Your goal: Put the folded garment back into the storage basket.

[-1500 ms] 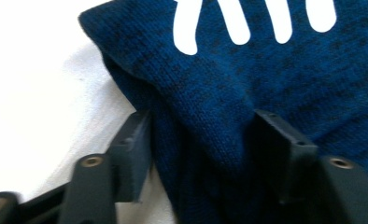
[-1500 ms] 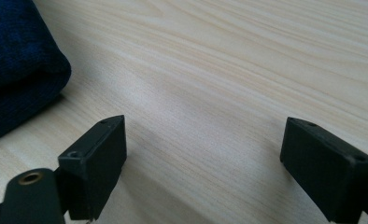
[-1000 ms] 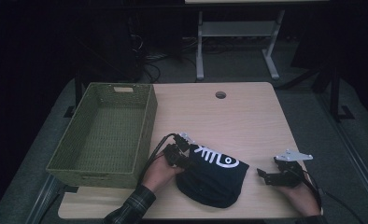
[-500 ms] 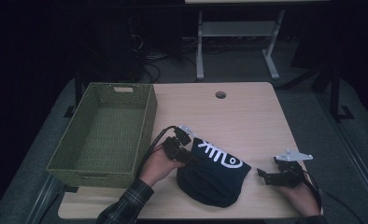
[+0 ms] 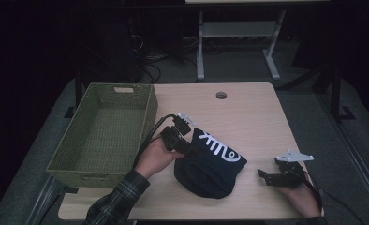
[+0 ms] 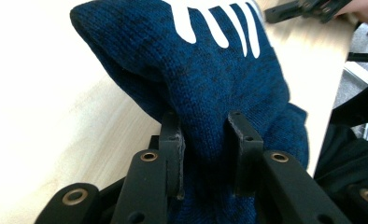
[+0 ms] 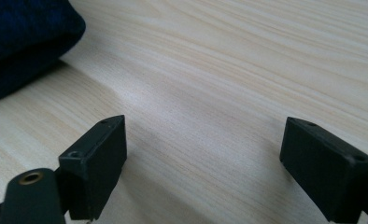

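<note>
Since a second ago the left gripper (image 5: 186, 148) has risen off the counter (image 5: 248, 117) and drawn toward the basket, pulling one edge of the dark blue knitted cloth (image 5: 210, 164) up with it, so that the cloth now stands in a peak at that side instead of lying flat. The right gripper (image 5: 266, 176) has kept its place.

The counter is a pale wood top with a small round hole (image 5: 221, 95) near its far edge. On its left part sits a green woven basket (image 5: 147, 110), deep and rectangular, with nothing visible inside it. The cloth lies near the middle of the counter's near half, just beside the basket but apart from it; most of it rests on the wood in a rounded heap, and a white printed pattern (image 5: 220, 147) shows on its upper face.

In the left gripper view the two black jaws are closed on a fold of the cloth (image 6: 205, 84), the knit bunched between the pads and hanging off them above the counter (image 6: 42, 116).

The right gripper rests low at the near right of the counter, well apart from the cloth. In the right gripper view its jaws stand wide apart with bare wood (image 7: 229, 84) between them, and a corner of the cloth (image 7: 23, 37) shows at the upper left.
</note>
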`<state>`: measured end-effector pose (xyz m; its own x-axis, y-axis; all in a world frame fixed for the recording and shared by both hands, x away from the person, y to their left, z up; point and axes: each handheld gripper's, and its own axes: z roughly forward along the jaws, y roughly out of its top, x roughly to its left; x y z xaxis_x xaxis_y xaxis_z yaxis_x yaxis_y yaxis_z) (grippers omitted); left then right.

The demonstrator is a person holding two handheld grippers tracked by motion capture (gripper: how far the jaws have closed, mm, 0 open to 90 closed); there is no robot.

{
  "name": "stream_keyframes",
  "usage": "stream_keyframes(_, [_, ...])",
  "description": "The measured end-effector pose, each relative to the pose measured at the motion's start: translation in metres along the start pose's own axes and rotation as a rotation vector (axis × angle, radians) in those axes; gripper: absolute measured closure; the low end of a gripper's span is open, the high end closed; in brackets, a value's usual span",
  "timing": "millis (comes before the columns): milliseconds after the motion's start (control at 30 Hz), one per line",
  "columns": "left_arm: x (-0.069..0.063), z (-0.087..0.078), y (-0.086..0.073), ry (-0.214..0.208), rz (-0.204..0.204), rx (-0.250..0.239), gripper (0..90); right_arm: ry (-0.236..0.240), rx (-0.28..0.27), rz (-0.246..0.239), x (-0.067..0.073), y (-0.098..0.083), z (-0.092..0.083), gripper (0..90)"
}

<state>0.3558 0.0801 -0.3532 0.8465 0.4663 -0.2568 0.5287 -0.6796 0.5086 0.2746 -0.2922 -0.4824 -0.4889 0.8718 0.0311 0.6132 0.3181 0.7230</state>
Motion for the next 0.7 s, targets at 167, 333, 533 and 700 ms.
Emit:
stream_keyframes(167, [-0.003, -0.015, 0.006, 0.006, 0.013, 0.004, 71.1, 0.000, 0.000, 0.003, 0.000, 0.000, 0.000, 14.2])
stream_keyframes(333, [-0.005, -0.034, 0.012, 0.019, 0.033, 0.007, 71.2, -0.003, 0.000, 0.006, 0.000, 0.000, 0.000, 14.3])
stream_keyframes(533, [-0.003, -0.065, 0.017, 0.049, 0.041, -0.004, 71.2, -0.005, 0.001, 0.008, 0.000, 0.000, 0.000, 14.4])
stream_keyframes(700, [-0.001, -0.081, 0.018, 0.060, 0.033, -0.009, 71.2, -0.005, 0.001, 0.008, 0.000, 0.000, 0.000, 14.5])
